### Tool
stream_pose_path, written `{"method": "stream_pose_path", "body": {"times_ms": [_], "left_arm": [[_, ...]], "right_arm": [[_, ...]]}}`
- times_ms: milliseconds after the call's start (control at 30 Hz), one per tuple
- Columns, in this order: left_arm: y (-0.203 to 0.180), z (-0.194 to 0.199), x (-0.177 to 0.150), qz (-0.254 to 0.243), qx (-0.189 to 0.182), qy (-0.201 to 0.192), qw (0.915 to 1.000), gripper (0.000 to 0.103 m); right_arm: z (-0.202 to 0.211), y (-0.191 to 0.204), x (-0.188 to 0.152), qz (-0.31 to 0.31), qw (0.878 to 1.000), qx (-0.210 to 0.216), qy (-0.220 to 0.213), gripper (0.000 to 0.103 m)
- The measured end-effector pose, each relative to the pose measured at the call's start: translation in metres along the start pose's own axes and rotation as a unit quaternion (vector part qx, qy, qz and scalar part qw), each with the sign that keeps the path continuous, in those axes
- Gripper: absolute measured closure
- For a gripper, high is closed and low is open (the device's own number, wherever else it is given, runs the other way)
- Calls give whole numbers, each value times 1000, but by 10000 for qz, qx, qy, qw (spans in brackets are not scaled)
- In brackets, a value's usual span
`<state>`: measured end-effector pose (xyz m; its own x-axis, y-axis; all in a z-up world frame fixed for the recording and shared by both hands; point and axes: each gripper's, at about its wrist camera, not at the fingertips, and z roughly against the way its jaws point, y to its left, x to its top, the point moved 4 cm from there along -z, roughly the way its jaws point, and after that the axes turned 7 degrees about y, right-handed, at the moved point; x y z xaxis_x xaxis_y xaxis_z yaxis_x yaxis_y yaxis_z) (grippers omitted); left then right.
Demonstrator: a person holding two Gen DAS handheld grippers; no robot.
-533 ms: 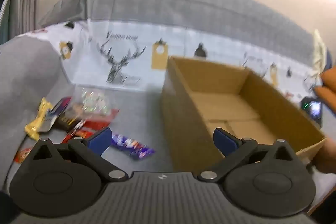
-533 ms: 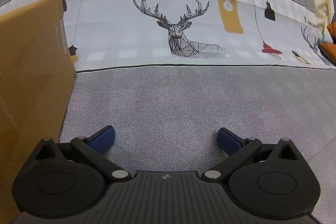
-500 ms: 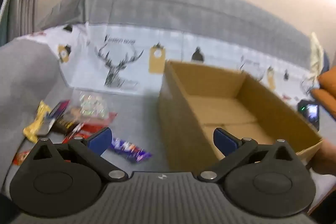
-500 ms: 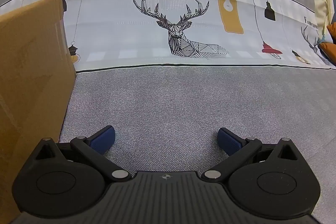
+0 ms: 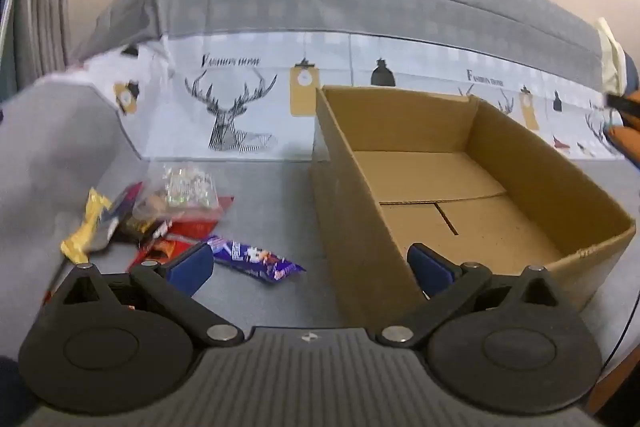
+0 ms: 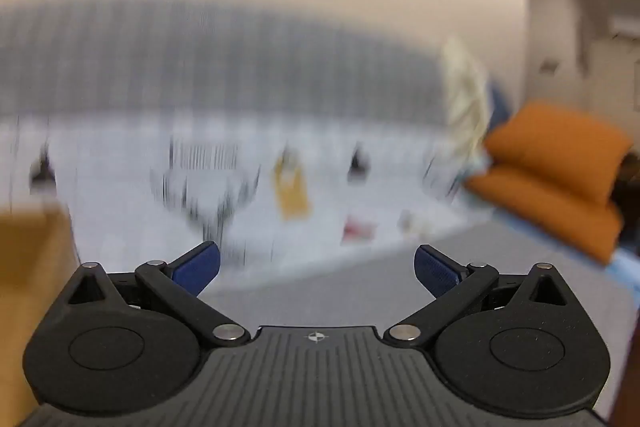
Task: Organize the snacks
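Observation:
An open cardboard box [image 5: 360, 227] with nothing inside stands on the grey sofa seat in the left wrist view. Left of it lies a heap of snacks: a purple wrapper [image 5: 256, 259] nearest, a clear bag of sweets [image 5: 188, 187], a yellow wrapper [image 5: 84, 227] and red packets [image 5: 192, 227]. My left gripper [image 5: 310, 267] hangs open above the box's near left wall, holding nothing. My right gripper [image 6: 316, 267] is open and holds nothing; its view is blurred. A corner of the box [image 6: 28, 267] shows at its left edge.
The sofa back [image 5: 360, 7] carries a grey and white cover with deer prints. Orange cushions [image 6: 552, 163] and a pale cloth [image 6: 468, 99] sit at the sofa's right end. A dark cable [image 5: 628, 315] hangs past the box's right side.
The right gripper has swung upward, so its view went from the seat to the sofa back and wall. The left gripper shifted slightly, with the box and snacks a little lower in view.

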<state>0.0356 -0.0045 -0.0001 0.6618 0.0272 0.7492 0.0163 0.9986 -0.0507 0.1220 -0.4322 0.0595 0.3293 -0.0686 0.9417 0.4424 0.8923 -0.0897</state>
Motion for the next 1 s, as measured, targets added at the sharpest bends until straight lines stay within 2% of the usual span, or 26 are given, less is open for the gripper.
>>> {"method": "stream_pose_path", "body": {"times_ms": [67, 100, 233, 333, 400, 467, 600, 667, 833, 1000], "left_arm": [[4, 0, -4, 31, 49, 13, 10000, 0], [1, -1, -13, -23, 114, -31, 9999, 0], [1, 2, -17, 56, 149, 23, 9999, 0], [-1, 9, -18, 16, 147, -26, 9999, 0], [-4, 16, -17, -43, 129, -107, 9999, 0], [-6, 21, -16, -45, 98, -132, 9999, 0], [-7, 22, -14, 88, 24, -59, 9999, 0], [-10, 20, -13, 141, -26, 16, 9999, 0], [-20, 16, -14, 132, -77, 142, 9998, 0], [-32, 15, -15, 95, -110, 203, 9997, 0]], "right_arm": [[47, 5, 5, -326, 9988, -55, -351, 0], [67, 7, 4, -455, 9981, 56, -402, 0], [117, 40, -2, -233, 9936, 1025, 424, 0], [152, 69, -19, -62, 9886, 1214, 890, 0], [173, 90, -32, 217, 9799, 1599, 1176, 0], [187, 112, -37, 484, 9735, 1863, 1234, 0], [195, 135, -40, 744, 9695, 1903, 1353, 0], [198, 133, -44, 742, 9705, 1830, 1383, 0], [177, 149, -69, 594, 9647, 1888, 1738, 0], [179, 153, -72, 876, 9643, 1750, 1784, 0]]}}
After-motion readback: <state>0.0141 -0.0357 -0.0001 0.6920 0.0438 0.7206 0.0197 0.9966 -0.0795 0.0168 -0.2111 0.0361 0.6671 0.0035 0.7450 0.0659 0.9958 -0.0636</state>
